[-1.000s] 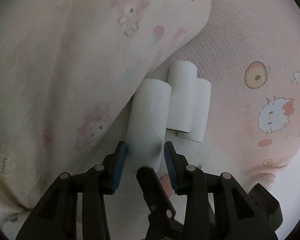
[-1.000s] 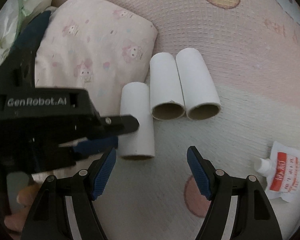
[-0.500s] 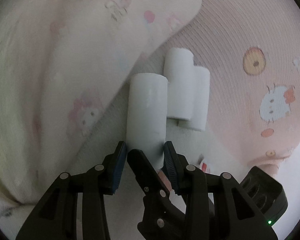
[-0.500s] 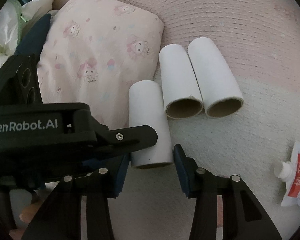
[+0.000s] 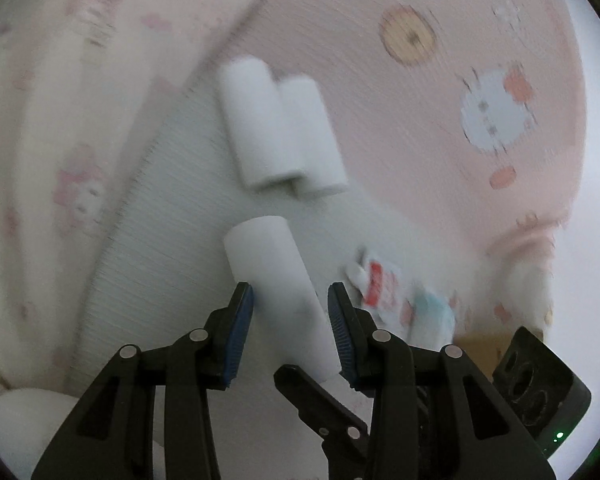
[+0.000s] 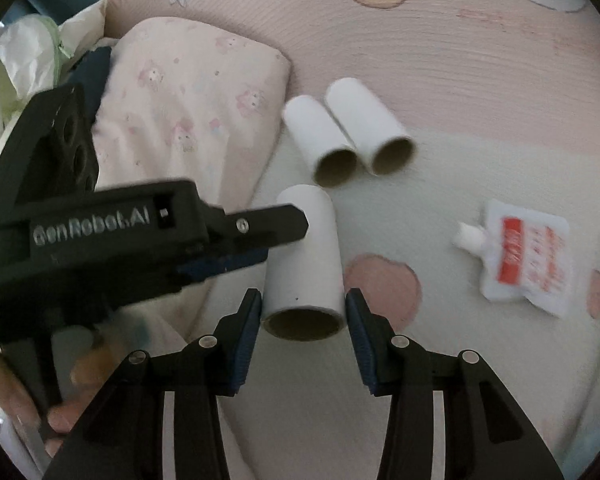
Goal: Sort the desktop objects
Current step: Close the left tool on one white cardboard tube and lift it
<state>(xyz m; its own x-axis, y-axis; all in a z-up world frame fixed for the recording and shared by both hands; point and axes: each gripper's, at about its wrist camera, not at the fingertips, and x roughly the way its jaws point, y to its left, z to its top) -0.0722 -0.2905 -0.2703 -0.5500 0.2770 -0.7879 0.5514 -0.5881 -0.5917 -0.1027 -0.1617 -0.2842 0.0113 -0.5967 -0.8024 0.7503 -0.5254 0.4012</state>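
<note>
A white cardboard tube point(image 6: 304, 264) hangs a little above the pale mat, open end toward the right wrist camera. My right gripper point(image 6: 302, 308) is shut on that near end, both blue pads against its sides. My left gripper point(image 5: 290, 308) is shut on the same tube point(image 5: 268, 256) from the left side; one of its fingers point(image 6: 268, 226) crosses the tube in the right wrist view. Two more white tubes point(image 6: 348, 136) lie side by side on the mat beyond, and show blurred in the left wrist view point(image 5: 280, 136).
A pink printed pillow point(image 6: 188, 112) lies to the left of the tubes. A white sachet with a red label point(image 6: 524, 256) lies on the mat point(image 6: 460, 60) to the right. A person's hand point(image 6: 60, 424) holds the left gripper at lower left.
My right gripper's jaws closed from wide apart onto the tube's near end. The tube, held by both grippers, rose off the mat and away from the other two tubes; the left wrist rolled.
</note>
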